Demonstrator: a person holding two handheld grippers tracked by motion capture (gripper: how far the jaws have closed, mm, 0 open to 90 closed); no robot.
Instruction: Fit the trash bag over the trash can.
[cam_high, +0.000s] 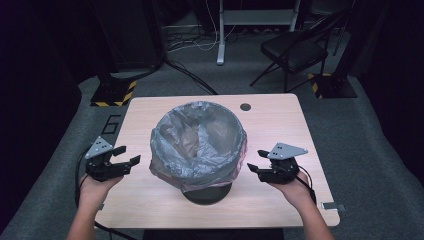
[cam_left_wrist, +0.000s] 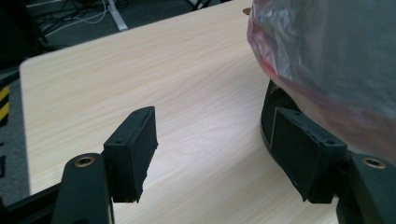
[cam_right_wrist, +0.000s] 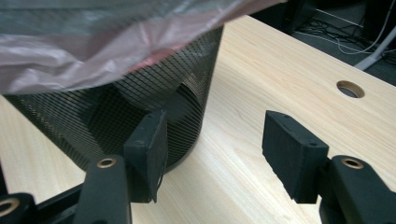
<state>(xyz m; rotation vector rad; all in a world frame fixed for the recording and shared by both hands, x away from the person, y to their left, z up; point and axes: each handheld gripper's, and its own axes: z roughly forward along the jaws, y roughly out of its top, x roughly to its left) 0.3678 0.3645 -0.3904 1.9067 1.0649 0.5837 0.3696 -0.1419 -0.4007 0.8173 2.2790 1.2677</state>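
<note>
High view: a mesh bin (cam_high: 207, 192) stands upright at the middle of the worktop (cam_high: 280, 120), lined with a grey bag (cam_high: 197, 142) whose edge is folded down over the rim and hangs partway down the wall; the left claw (cam_high: 131, 159) sits just beside the bin on its left, the right claw (cam_high: 256, 169) just beside it on its right, both pointing inward at the bag's skirt; each claw is spread and pinches nothing. Left gripper view: the bag overhangs the inner jaw, apart from it or barely so; cannot tell contact. Right gripper view: mesh wall lies ahead of the inner jaw, bag hem above it. Judgement: both hands about equally near; any grab of the hem calls for a short inward reach.
</note>
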